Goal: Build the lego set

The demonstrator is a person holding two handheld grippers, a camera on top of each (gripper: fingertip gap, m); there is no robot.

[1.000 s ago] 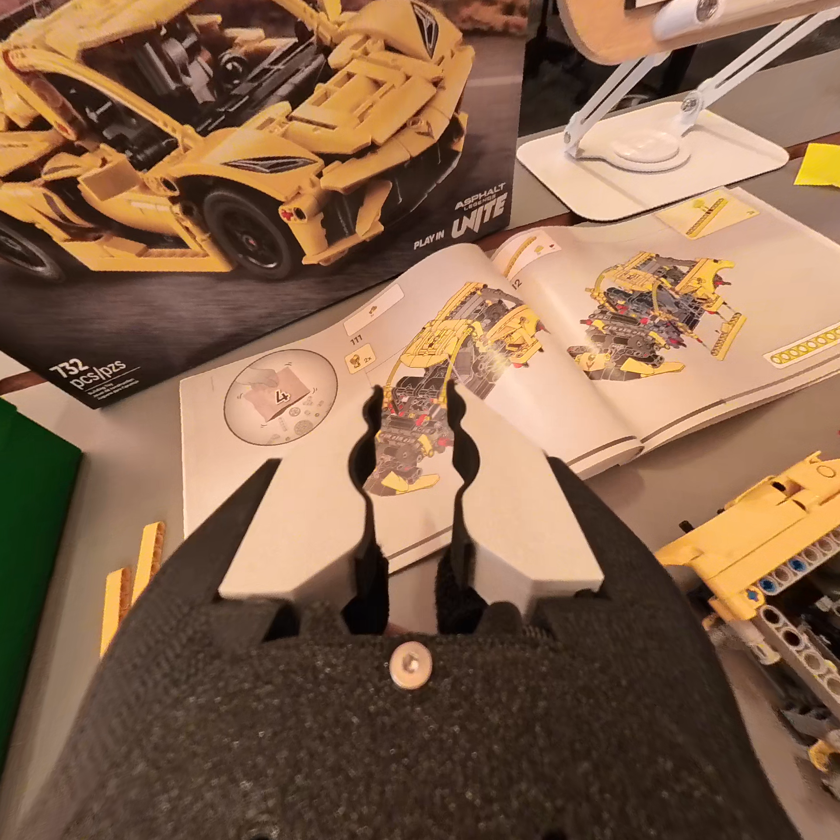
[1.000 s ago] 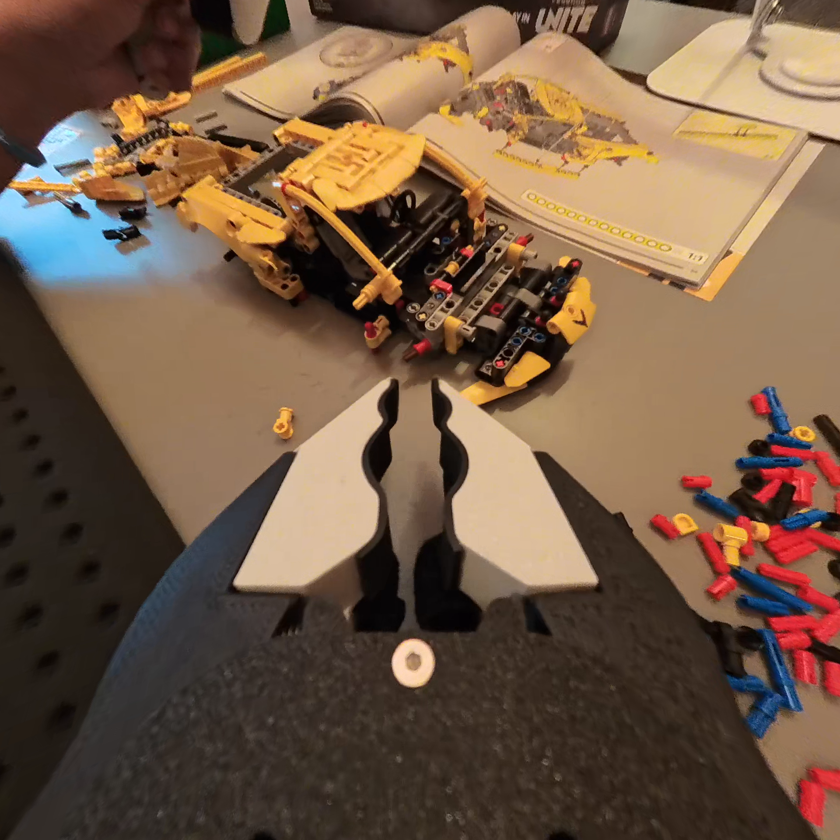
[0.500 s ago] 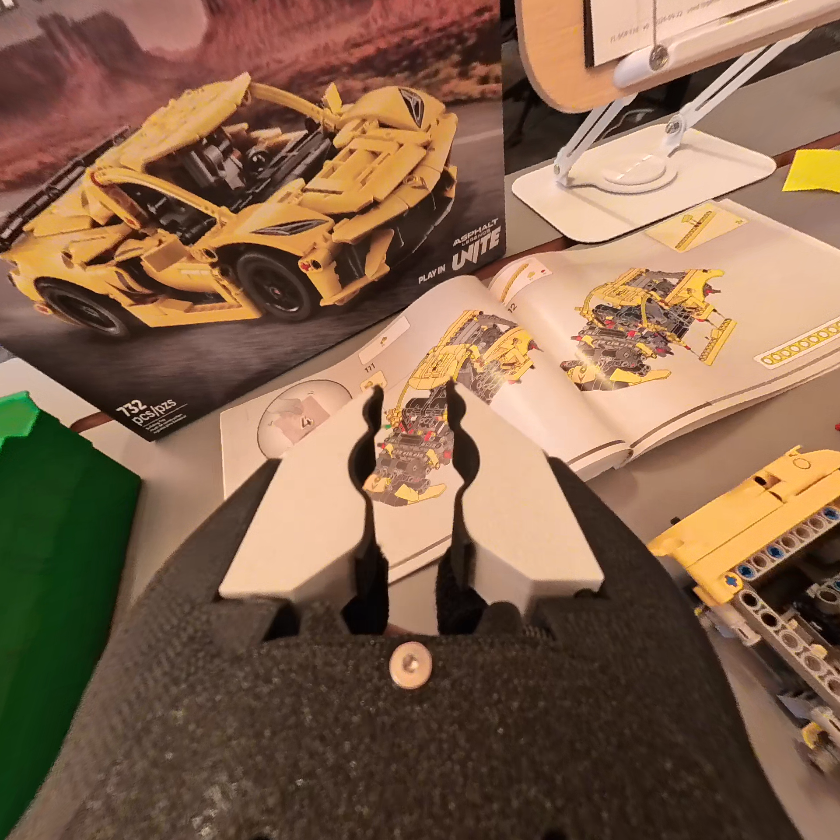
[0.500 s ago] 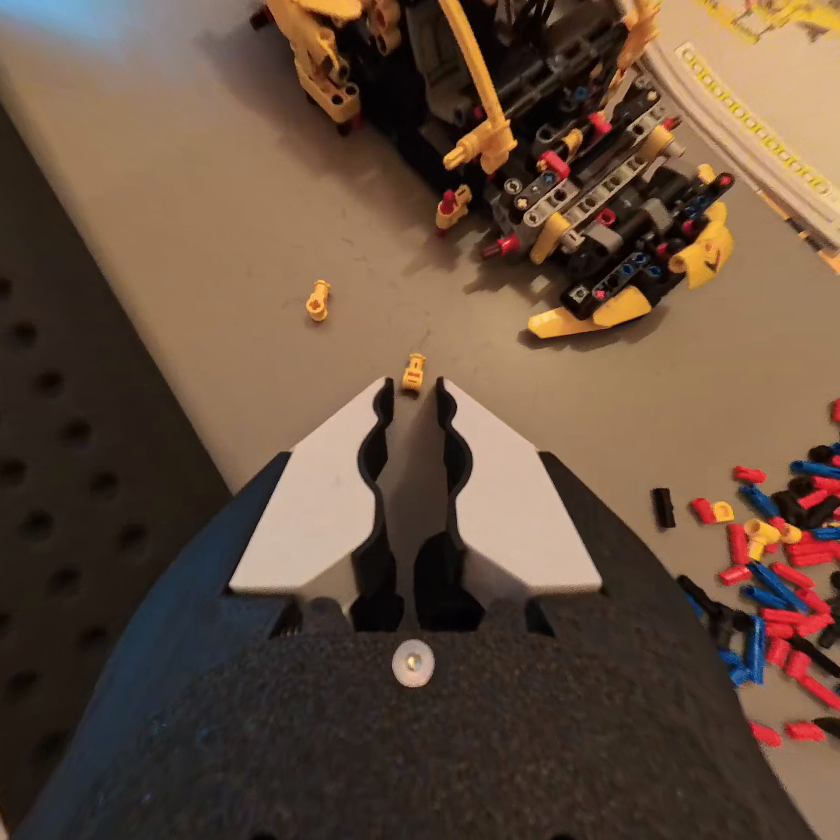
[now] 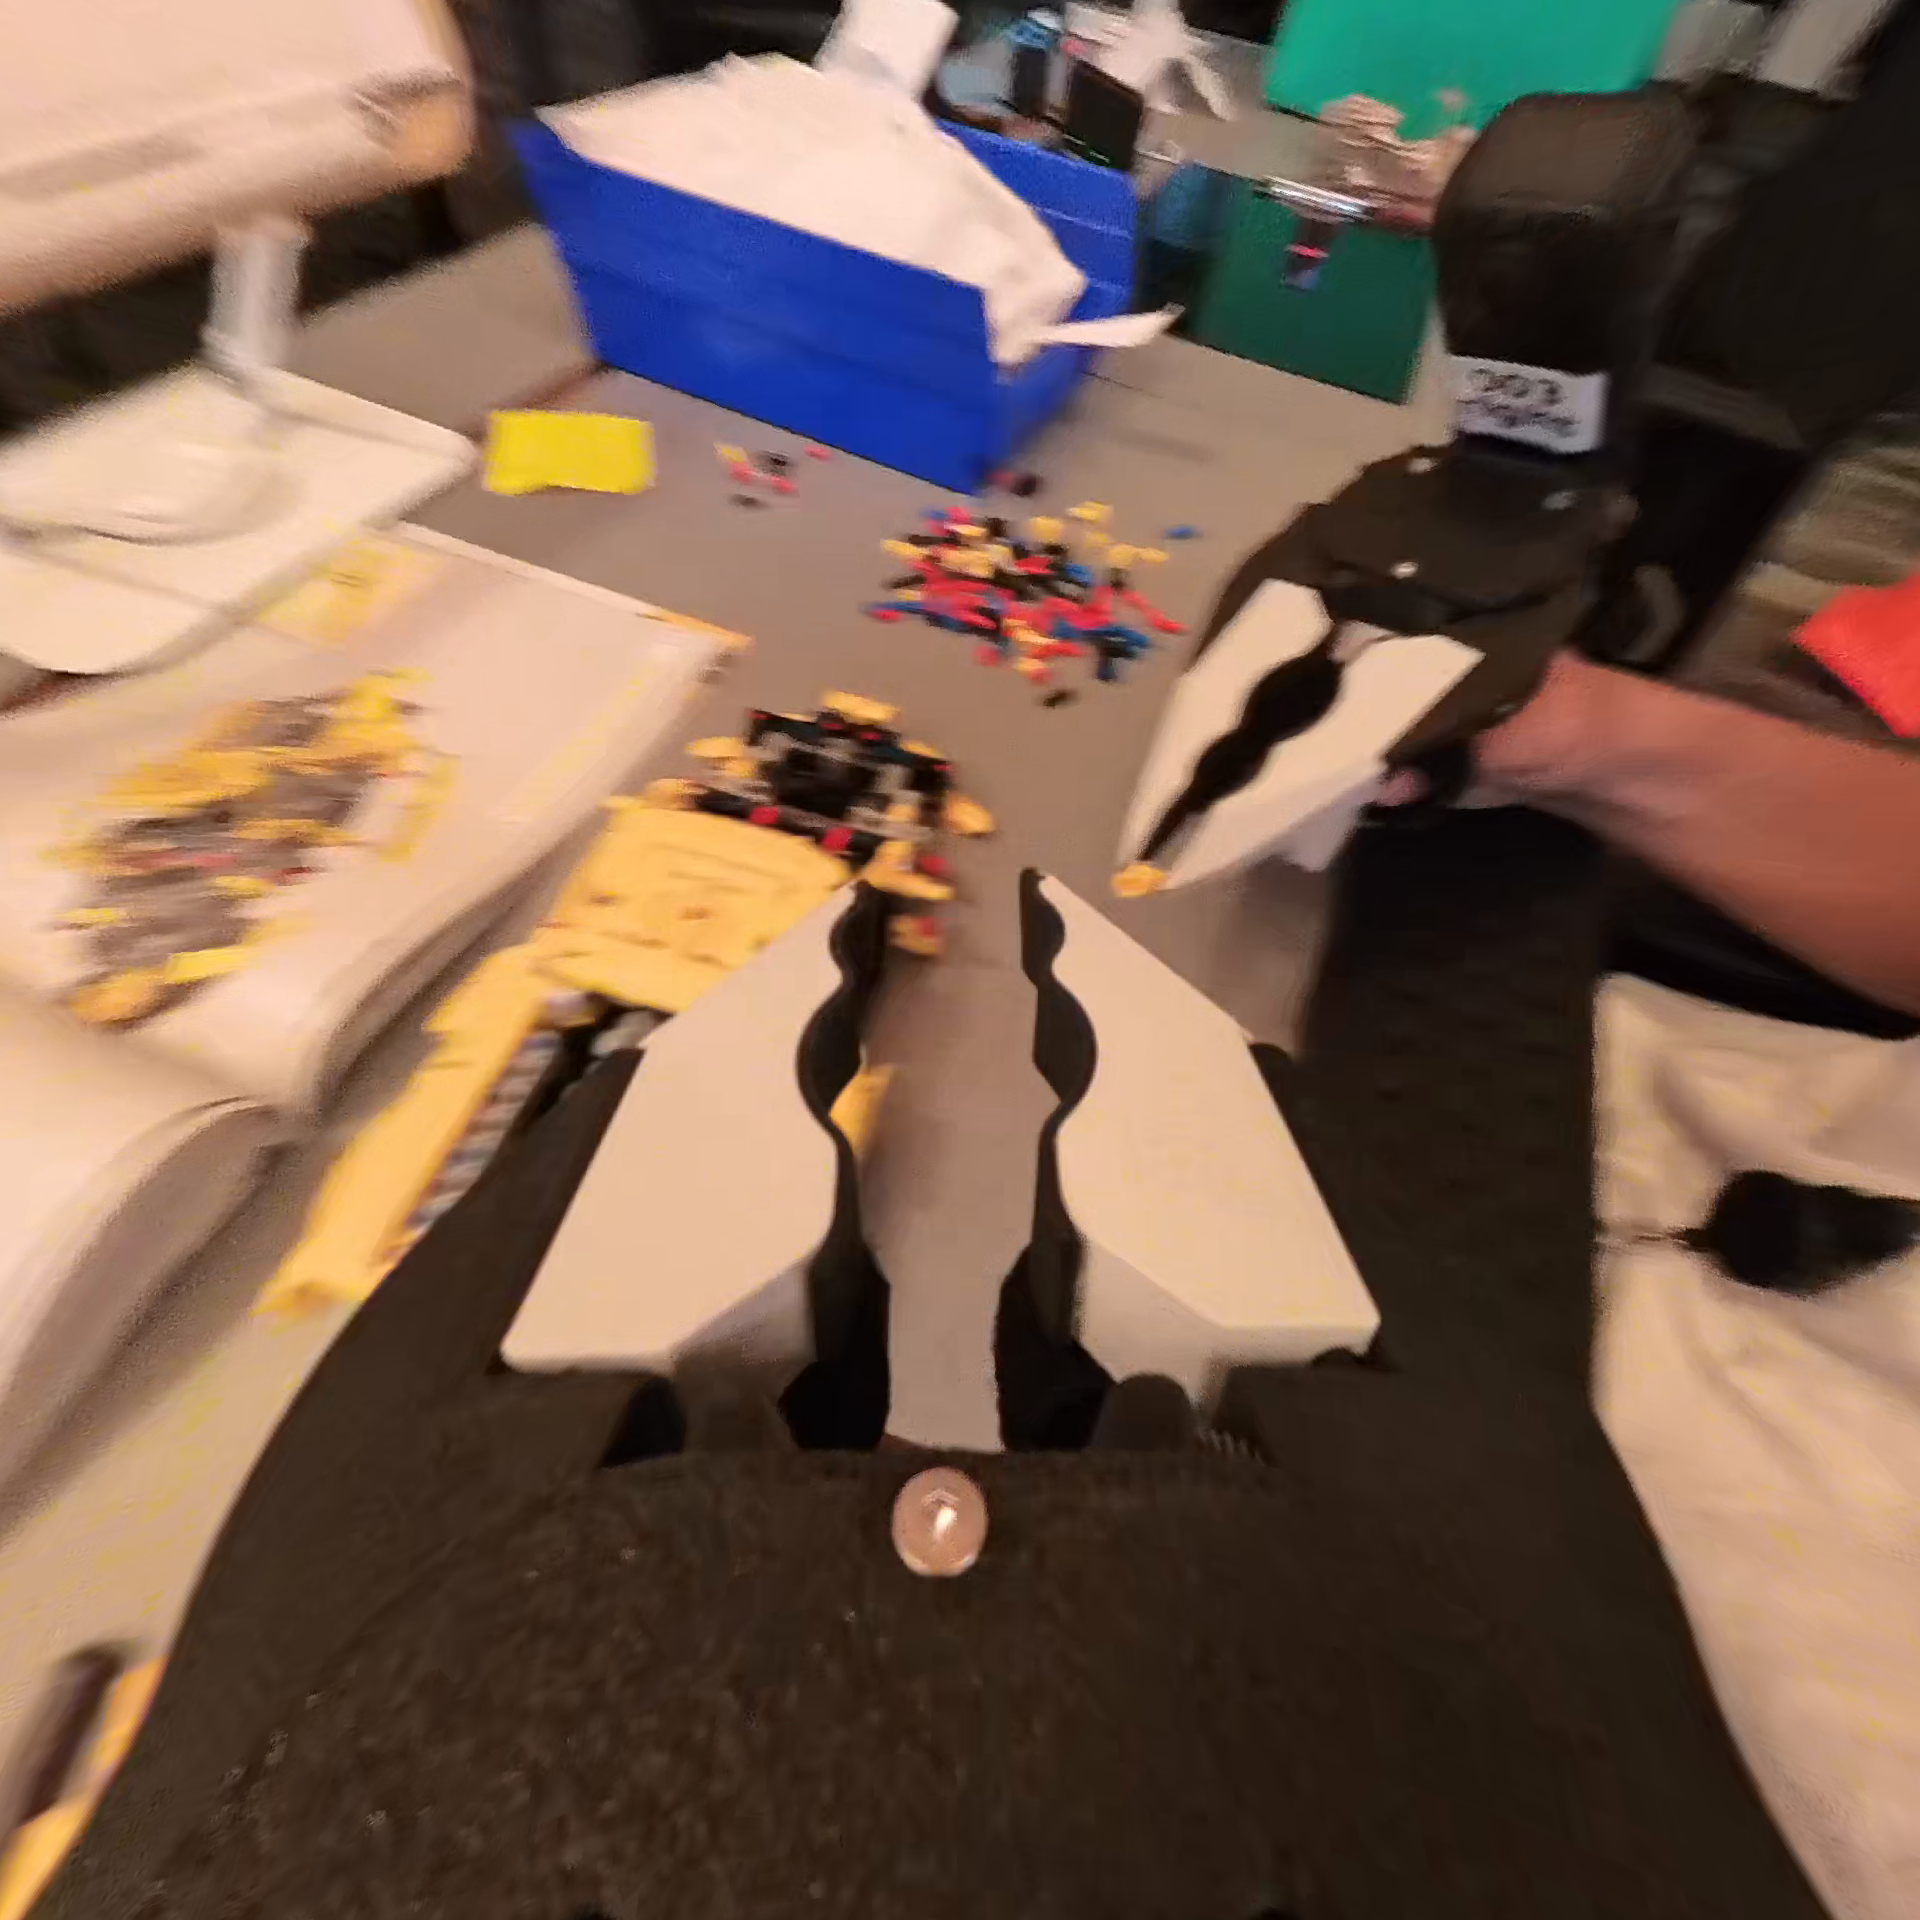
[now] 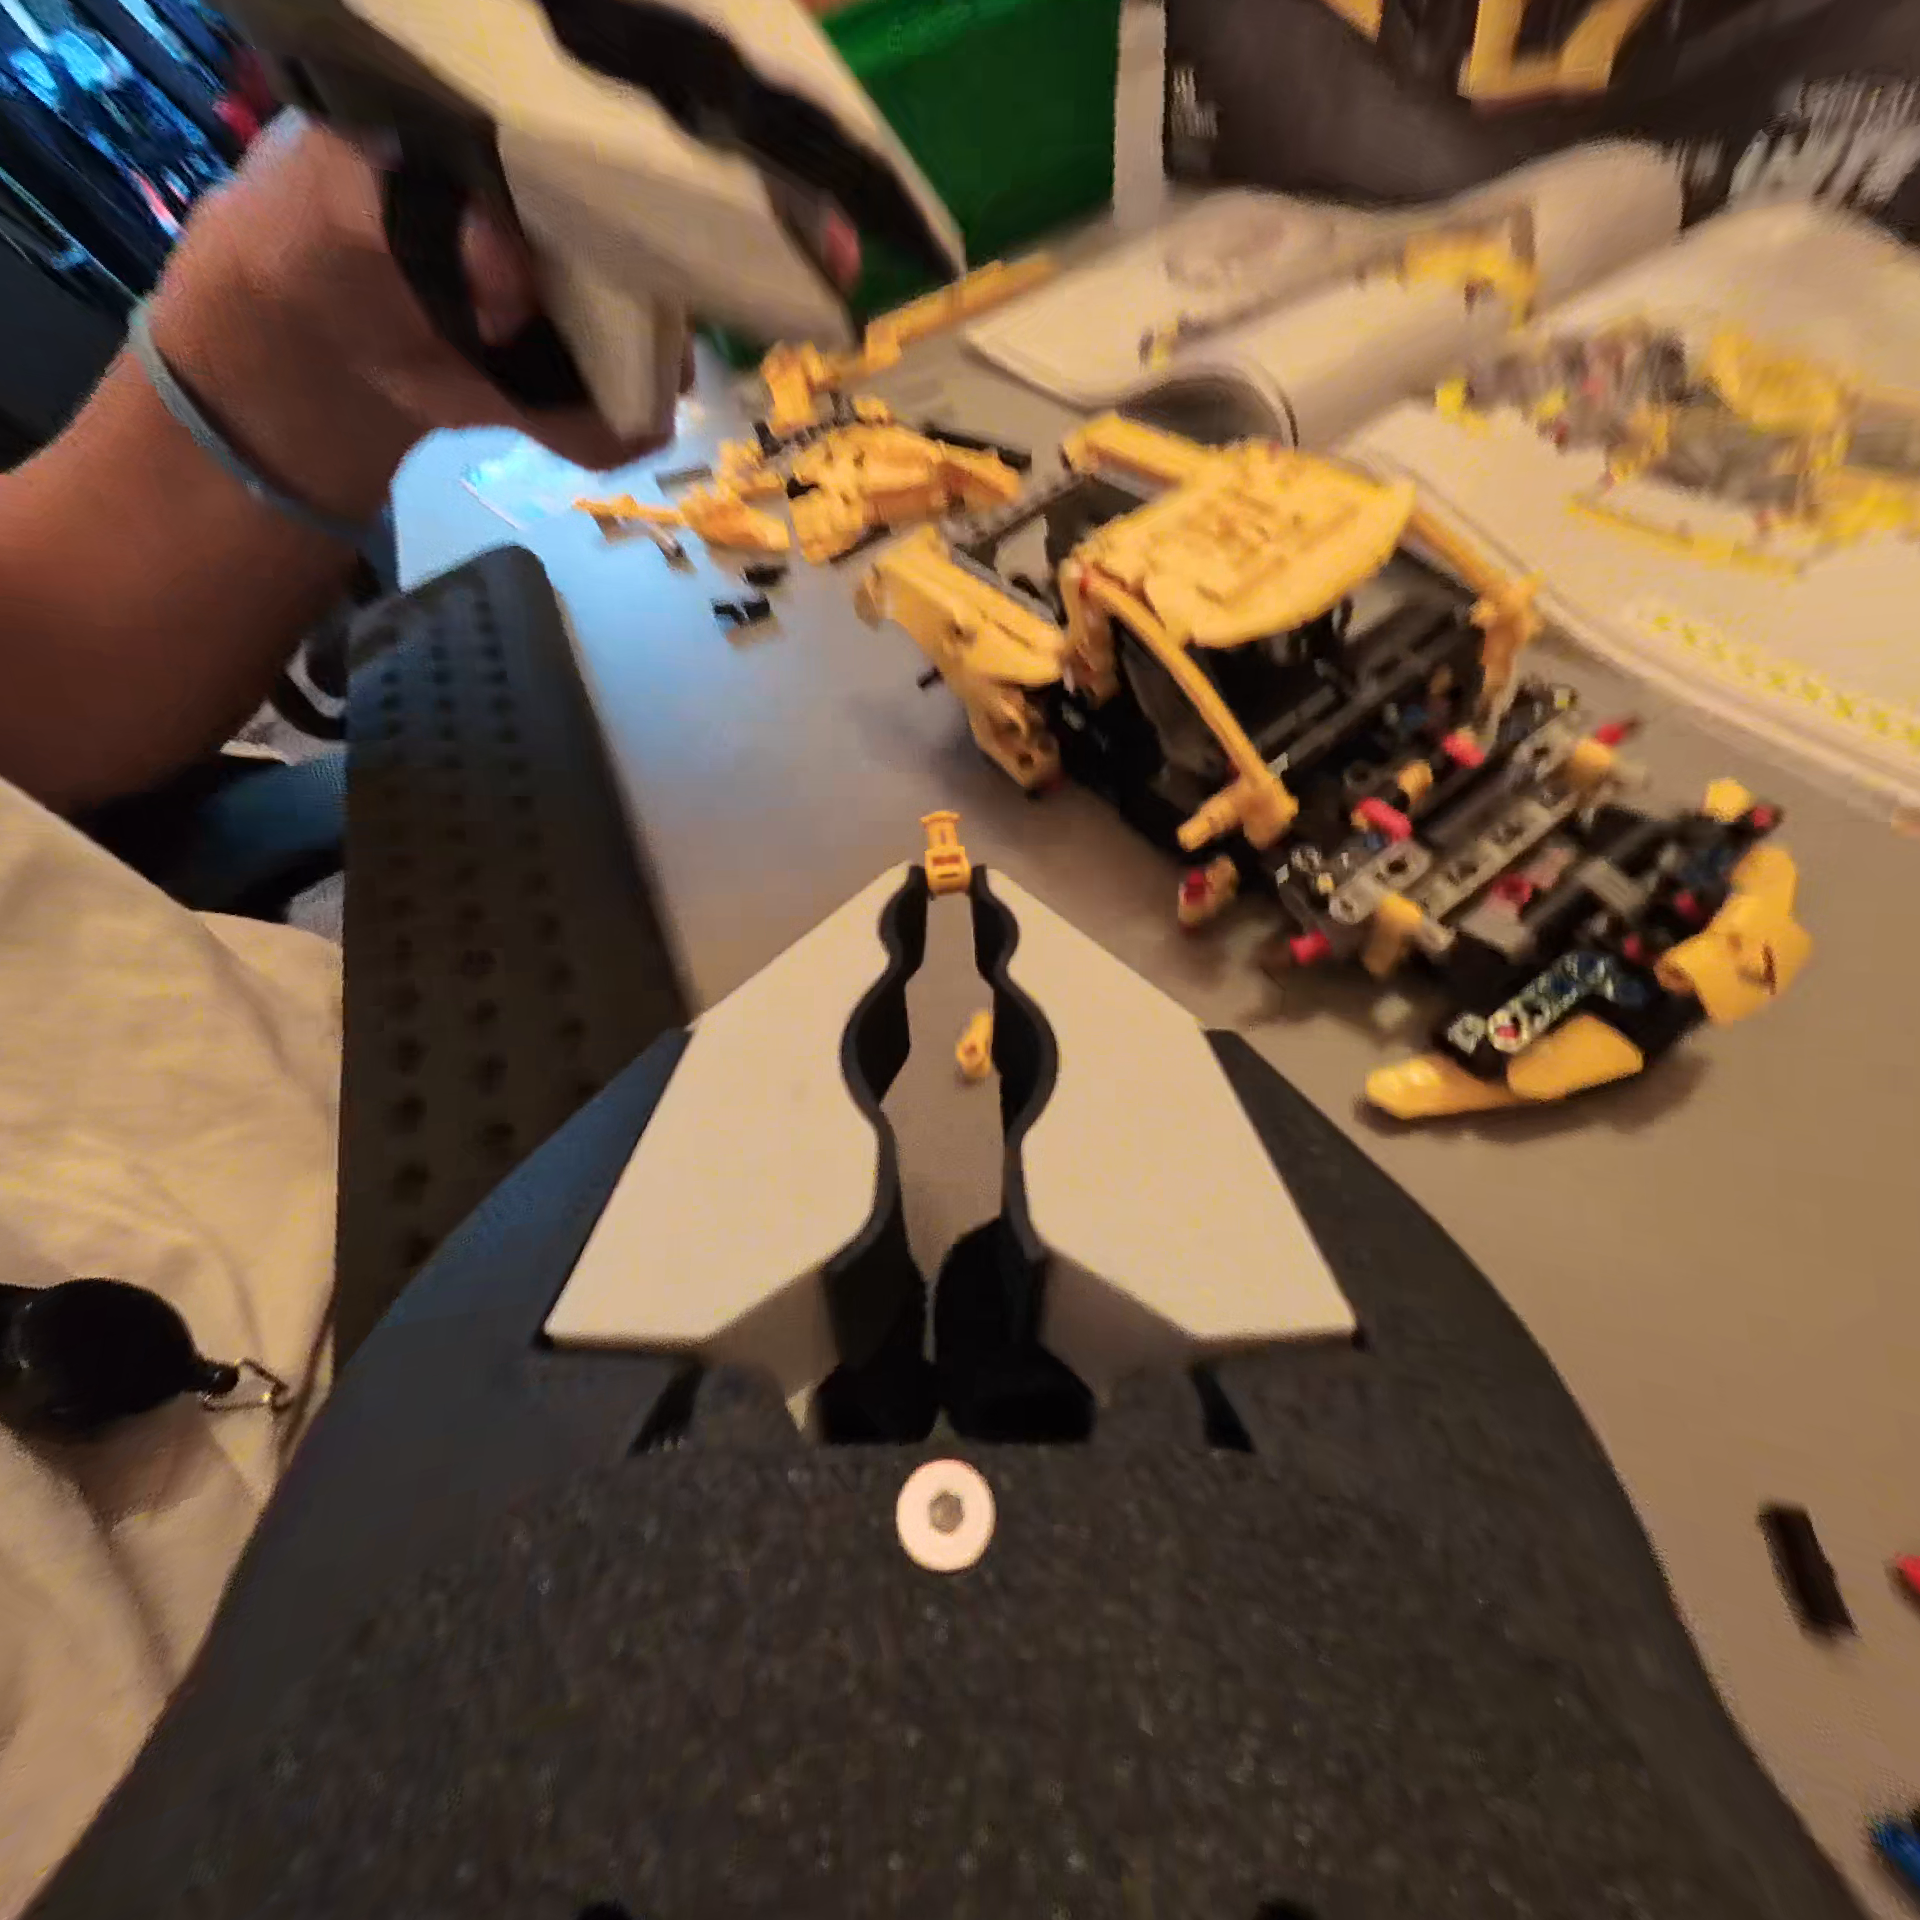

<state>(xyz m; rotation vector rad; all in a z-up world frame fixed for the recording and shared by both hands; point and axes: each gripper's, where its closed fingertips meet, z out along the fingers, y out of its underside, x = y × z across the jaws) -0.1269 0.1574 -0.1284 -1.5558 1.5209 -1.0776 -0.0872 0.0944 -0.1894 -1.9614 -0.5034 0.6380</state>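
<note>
The half-built yellow car (image 6: 1320,717) is sitting on the grey surface (image 6: 790,748) at about two o'clock from the right tongs (image 6: 943,878), its roof and curved side panels already on while the black and grey frame with red and blue pins is showing bare at the near end, so by my reading the body is roughly midway and much panelling is remaining. The right tongs are pinching a small yellow connector (image 6: 942,847) at their very tips, lifted clear of the surface, apparently heading for the model; a second small yellow piece (image 6: 975,1044) is lying loose beneath them. The left tongs (image 5: 940,888) are standing apart and carrying nothing, hovering just beside the car's roof. Further out, yellow sub-assemblies (image 6: 831,488) are waiting at eleven o'clock, and a scatter of red, blue and black pins (image 5: 1023,597) is lying at twelve o'clock in the left wrist view. The open instruction booklet (image 5: 312,748) is lying at ten o'clock. As for containers, a blue bin (image 5: 821,301) beyond the pins is holding crumpled white bags; a green box (image 6: 987,135) is standing behind, its contents hidden.
</note>
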